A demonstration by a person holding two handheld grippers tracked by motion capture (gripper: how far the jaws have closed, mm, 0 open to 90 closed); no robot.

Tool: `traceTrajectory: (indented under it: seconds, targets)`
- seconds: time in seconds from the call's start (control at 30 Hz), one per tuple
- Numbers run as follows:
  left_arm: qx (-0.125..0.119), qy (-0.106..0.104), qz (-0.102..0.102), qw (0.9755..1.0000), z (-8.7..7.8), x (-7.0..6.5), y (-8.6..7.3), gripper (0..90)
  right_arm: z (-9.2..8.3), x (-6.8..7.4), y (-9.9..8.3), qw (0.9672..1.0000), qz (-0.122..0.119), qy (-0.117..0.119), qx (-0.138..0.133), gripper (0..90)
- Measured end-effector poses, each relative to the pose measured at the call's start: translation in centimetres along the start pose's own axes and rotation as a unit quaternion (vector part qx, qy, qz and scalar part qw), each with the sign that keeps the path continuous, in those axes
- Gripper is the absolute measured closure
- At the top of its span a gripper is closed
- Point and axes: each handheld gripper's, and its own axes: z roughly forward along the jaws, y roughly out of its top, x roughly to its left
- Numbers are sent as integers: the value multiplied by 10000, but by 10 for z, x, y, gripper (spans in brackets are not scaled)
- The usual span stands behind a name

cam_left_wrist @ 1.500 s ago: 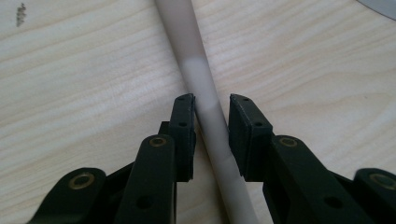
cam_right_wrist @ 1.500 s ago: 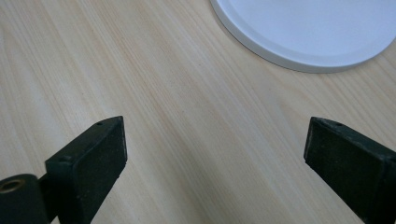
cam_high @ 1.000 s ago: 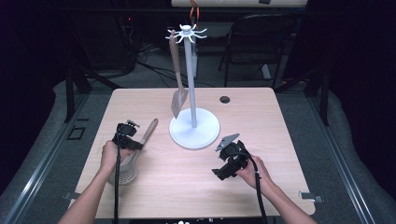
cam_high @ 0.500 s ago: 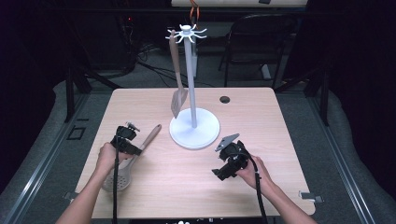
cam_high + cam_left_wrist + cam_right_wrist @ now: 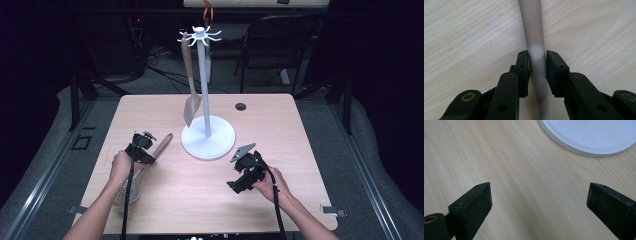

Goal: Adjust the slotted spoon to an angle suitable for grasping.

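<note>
Since a second ago, the left gripper (image 5: 537,72) drew the spoon (image 5: 159,148) nearer.

- Table (image 5: 310,150): pale wood grain, smooth, matt.
- Stand base (image 5: 596,135): white, smooth, faint sheen.
- Utensil handle (image 5: 535,32): smooth, matt, beige.
- Left gripper (image 5: 537,72), right gripper (image 5: 539,202): matt black.

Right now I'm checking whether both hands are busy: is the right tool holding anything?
No. In the right gripper view the right tool has its jaws wide apart over bare wooden table, with nothing between them.
</note>
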Motion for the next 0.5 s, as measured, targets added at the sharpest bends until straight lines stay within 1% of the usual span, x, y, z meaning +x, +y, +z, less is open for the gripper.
traceTrajectory:
  seconds: [0.07, 0.1, 0.23, 0.27, 0.3, 0.33, 0.4, 0.43, 0.47, 0.5]
  targets:
    - [15, -71, 1, 10000, -1, 2, 0, 730, -1, 0, 0, 10000, -22, -10, 17, 54]
    - [17, -150, -23, 9999, -1, 2, -1, 735, -1, 0, 0, 10000, -23, -8, 20, 54]
    - [169, -282, 75, 9994, -4, 2, -2, 748, -1, 0, 0, 10000, -17, -8, 22, 54]
    - [188, -312, 70, 9993, -4, 1, -3, 751, -1, 0, -1, 10000, 30, 5, -25, 54]
    - [230, -294, 124, 9992, -4, 1, -3, 752, -1, 0, -1, 10000, 27, 5, -9, 54]
    - [257, -265, 137, 9992, -5, 1, -3, 752, -1, 0, -1, 10000, 28, 5, -8, 54]
    - [259, -249, 132, 9993, -5, 1, -3, 751, -1, 0, -1, 10000, 18, 6, -13, 54]
    - [276, -246, 134, 9992, -5, 0, -3, 749, -1, 0, 0, 10000, -24, -6, 29, 54]
    - [289, -236, 130, 9992, -5, 0, -3, 747, -1, 0, 0, 10000, -5, -13, 6, 54]
    - [275, -220, 100, 9993, -4, -1, -2, 743, -1, 0, 0, 10000, -26, -8, 30, 54]
